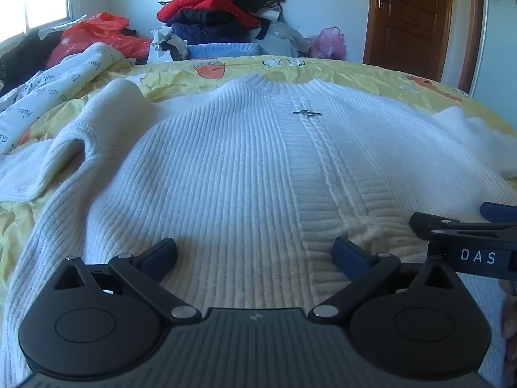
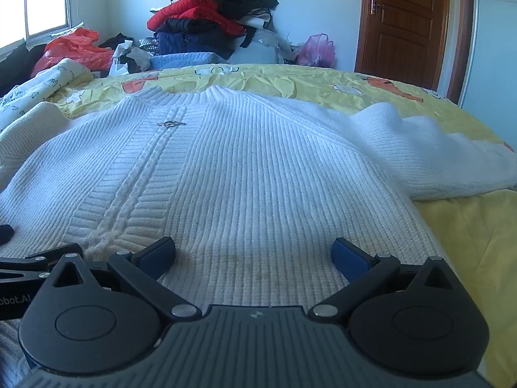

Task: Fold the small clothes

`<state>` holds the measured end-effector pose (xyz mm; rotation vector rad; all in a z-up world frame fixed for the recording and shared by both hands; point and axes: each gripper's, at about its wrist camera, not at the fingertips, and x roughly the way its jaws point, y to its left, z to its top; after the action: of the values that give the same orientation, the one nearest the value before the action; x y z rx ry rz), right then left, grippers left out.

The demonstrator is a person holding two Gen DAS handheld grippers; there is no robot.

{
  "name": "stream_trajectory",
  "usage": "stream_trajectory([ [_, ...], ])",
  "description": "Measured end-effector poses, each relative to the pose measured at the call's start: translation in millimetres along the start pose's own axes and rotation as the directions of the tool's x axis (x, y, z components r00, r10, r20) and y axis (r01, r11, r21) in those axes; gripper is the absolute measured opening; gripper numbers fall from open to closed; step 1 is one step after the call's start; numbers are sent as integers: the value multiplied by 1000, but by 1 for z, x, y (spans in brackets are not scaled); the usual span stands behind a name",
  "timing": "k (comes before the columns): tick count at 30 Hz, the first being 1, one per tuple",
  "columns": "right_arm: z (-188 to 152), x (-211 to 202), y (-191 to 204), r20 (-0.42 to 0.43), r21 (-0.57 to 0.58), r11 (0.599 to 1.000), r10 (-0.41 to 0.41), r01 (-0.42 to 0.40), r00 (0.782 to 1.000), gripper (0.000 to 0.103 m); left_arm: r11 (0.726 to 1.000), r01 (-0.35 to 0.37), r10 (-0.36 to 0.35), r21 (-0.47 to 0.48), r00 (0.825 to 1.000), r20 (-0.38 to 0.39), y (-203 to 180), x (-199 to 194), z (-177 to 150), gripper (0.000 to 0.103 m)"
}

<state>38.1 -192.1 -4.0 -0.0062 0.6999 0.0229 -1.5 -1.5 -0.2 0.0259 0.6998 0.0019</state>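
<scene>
Both wrist cameras sit side by side, low and close over the sweater, tilted down, facing the far clothes pile; both share these.

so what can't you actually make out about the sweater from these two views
- Hem of the white sweater: hidden in both views behind the left gripper and right gripper.
- Left cuff: cut off by the left wrist view's edge.
- Right cuff: cut off by the right wrist view's edge.
- Metal clasp: too small to identify.

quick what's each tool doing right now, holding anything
Left tool: open wide, holding nothing, over the hem of the white sweater.
Right tool: open wide, holding nothing, over the same hem.
</scene>
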Motion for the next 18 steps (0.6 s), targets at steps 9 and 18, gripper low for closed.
stream_trajectory([
  [9, 0, 0, 0, 0, 1, 1000, 1, -1, 1000, 102, 1000, -5, 5, -18, 1000, -24, 0, 1, 1, 103],
  [18, 0, 0, 0, 1, 1, 1000, 1, -1, 1000, 102, 1000, 4, -4, -12, 999, -35, 2, 3, 1, 103],
])
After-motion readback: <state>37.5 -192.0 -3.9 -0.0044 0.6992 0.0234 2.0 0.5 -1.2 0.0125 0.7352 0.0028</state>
